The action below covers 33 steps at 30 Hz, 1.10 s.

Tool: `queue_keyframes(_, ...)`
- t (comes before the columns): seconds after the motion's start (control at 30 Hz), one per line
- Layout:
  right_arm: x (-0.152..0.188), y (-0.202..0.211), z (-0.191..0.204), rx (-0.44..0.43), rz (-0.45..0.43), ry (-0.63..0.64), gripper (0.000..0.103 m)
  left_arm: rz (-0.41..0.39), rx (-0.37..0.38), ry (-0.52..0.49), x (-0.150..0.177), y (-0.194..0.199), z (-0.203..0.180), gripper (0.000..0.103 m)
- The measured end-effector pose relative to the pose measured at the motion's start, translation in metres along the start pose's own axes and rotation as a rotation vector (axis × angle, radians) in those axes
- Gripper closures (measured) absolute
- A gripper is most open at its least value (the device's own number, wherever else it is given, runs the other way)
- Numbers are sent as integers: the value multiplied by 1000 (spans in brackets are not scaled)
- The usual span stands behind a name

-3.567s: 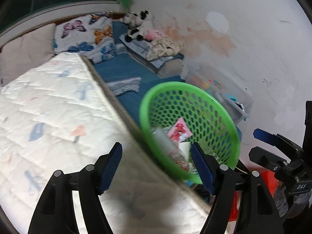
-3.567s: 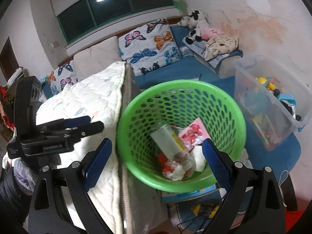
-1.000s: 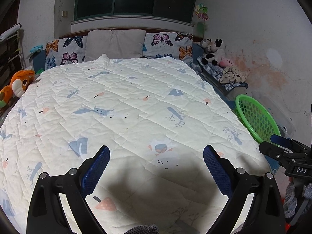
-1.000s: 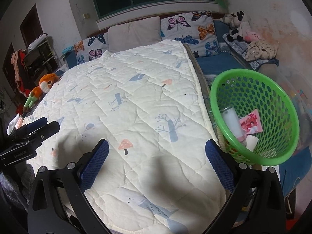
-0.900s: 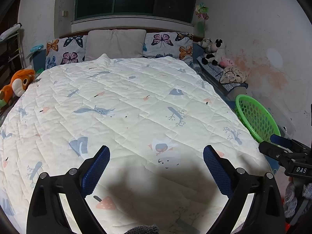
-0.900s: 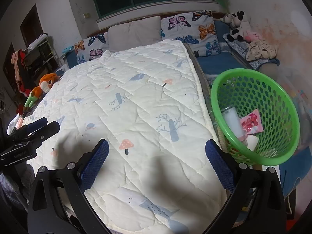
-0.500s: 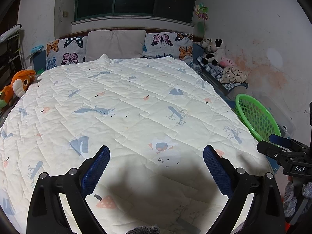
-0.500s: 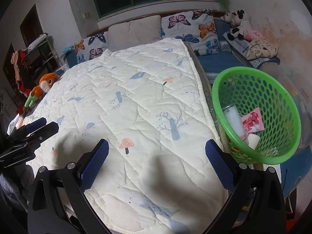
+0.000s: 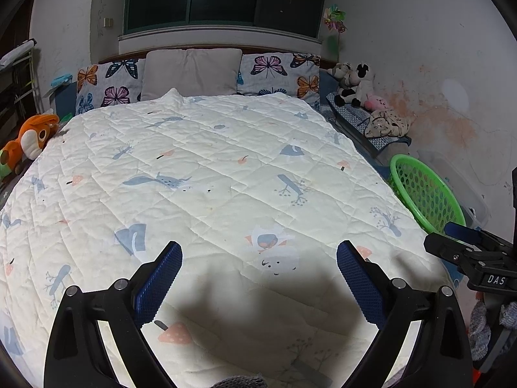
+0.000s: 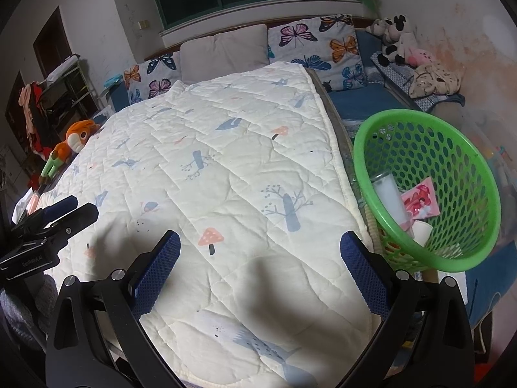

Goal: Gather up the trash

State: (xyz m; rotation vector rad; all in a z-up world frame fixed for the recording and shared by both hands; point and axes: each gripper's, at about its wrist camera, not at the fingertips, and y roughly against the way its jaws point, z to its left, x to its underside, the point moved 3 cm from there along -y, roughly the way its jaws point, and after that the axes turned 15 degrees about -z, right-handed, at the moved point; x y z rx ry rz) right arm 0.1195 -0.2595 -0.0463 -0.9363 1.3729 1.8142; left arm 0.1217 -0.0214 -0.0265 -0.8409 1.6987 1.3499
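Two handheld grippers hover over the foot of a bed in a small bedroom, both with jaws wide apart and holding nothing. The left gripper [image 9: 258, 271] and the right gripper [image 10: 260, 266] point toward the headboard at 12 o'clock, their shadows falling on a cream quilt [image 9: 210, 174] printed with trees, mushrooms and foxes. The quilt lies smooth across the bed, with no litter showing on it.

At 3 o'clock, just beside the bed's edge, stands a green perforated basket [image 10: 458, 161]. Inside it lie a clear plastic bottle [image 10: 392, 199], a pink wrapper [image 10: 420, 202] and some white paper [image 10: 421, 231], the bottle leaning against the near wall.

Three pillows line the headboard: a plain grey pillow [image 9: 192, 74] flanked by butterfly-print pillows [image 9: 281, 76]. Above them, a dark window [image 9: 226, 0] reflects a ceiling light. At 2 o'clock, plush toys [image 9: 353, 84] sit on a low bench against a stained white wall [image 9: 452, 97]. An orange stuffed animal [image 9: 27, 139] rests at the bed's 9 o'clock edge, near a cluttered rack [image 10: 61, 87].
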Motion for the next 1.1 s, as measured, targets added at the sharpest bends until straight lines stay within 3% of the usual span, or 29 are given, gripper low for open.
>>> queue_keyframes(1.1,0,-2,7,-22,6,-1,5,-6,-12,-8,-2,2,2,10)
